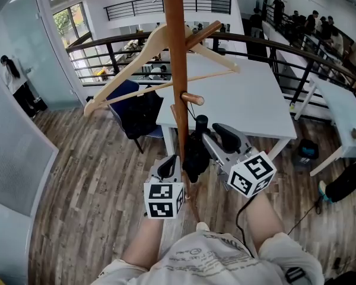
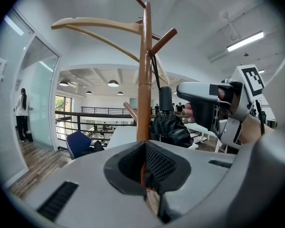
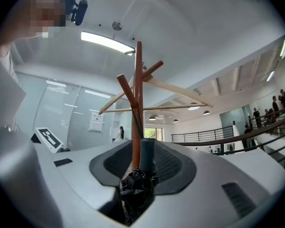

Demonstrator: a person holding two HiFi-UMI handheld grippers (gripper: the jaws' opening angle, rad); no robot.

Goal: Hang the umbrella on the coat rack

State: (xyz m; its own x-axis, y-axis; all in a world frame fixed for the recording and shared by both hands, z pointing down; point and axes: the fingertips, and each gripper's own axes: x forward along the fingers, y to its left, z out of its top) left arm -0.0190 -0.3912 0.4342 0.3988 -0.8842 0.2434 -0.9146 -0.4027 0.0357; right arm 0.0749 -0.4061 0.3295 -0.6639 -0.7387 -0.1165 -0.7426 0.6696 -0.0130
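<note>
The brown wooden coat rack [image 1: 175, 52] stands right in front of me, its pole close ahead in the left gripper view [image 2: 145, 80]. A black folded umbrella [image 1: 196, 153] hangs beside the pole, its thin strap [image 2: 155, 70] running up to a slanted peg. My right gripper [image 1: 210, 132] reaches in from the right. In its own view the umbrella [image 3: 137, 189] sits between the open jaws [image 3: 142, 175] with gaps on both sides. My left gripper [image 1: 168, 170] is just left of the pole, jaws [image 2: 149, 175] shut to a thin slit on nothing.
A wooden clothes hanger [image 1: 142, 58] hangs from an upper peg. Behind the rack are a white table [image 1: 255, 94], a blue chair [image 1: 127, 94] with a dark bag, and a black railing [image 1: 285, 52]. A glass wall [image 1: 18, 153] is at the left.
</note>
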